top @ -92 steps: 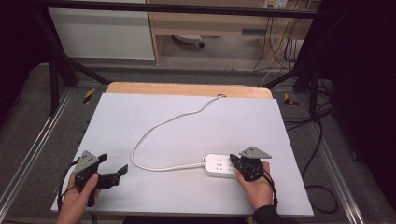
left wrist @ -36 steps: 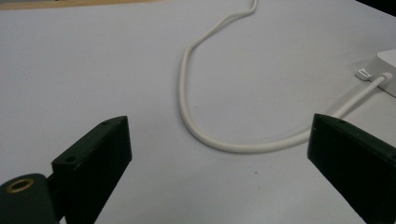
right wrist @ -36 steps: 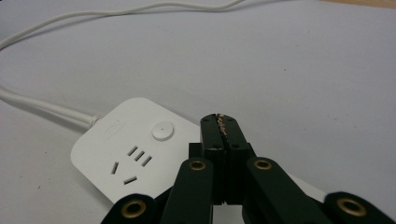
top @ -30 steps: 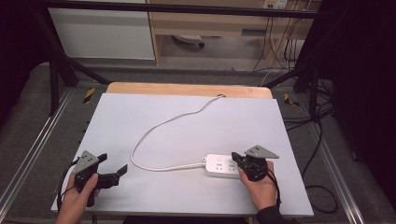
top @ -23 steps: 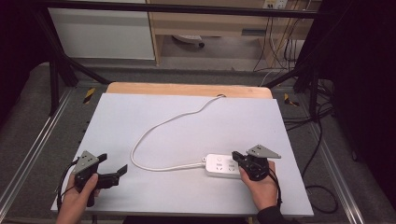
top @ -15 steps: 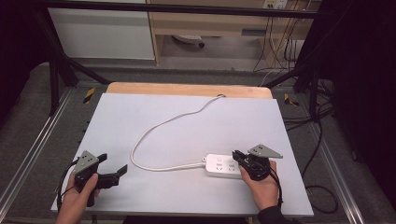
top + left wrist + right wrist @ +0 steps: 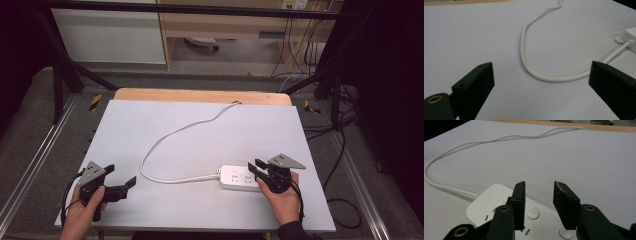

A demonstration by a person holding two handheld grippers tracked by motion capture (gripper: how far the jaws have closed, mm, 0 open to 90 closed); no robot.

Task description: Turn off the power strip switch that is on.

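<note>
The strip (image 7: 239,177) lay flat near the counter's (image 7: 200,120) right front, its stiff cord (image 7: 170,135) looping away. It looked light, rigid and smooth — best pinched across its narrow sides. The right gripper (image 7: 539,195) hovered over it, jaws just eased apart, nothing between them; the left gripper (image 7: 122,184) stood wide — empty.

The table (image 7: 150,125) has a pale grey top, with a strip of bare wood along its far edge. 1 white power strip (image 7: 499,207) lies flat on it, right under the right gripper's (image 7: 539,195) jaws, its round buttons showing between them. The cord (image 7: 529,67) runs from the strip's end, loops across the top ahead of the left gripper's (image 7: 541,82) jaws, then snakes to the far edge.
</note>
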